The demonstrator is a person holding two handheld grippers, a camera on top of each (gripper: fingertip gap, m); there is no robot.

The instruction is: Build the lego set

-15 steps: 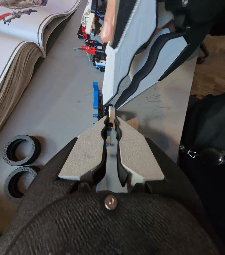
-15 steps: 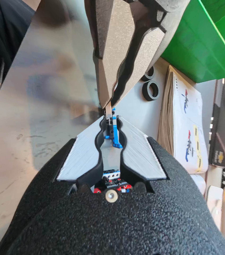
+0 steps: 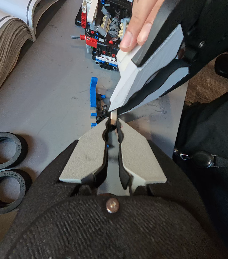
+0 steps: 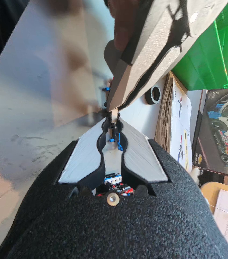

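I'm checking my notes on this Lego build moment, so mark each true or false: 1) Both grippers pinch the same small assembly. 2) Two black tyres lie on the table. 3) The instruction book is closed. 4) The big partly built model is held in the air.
1) True: the left gripper and the right gripper both close on the small assembly.
2) True: two black tyres lie there.
3) False: the instruction book lies open.
4) False: the partly built model rests on the table.
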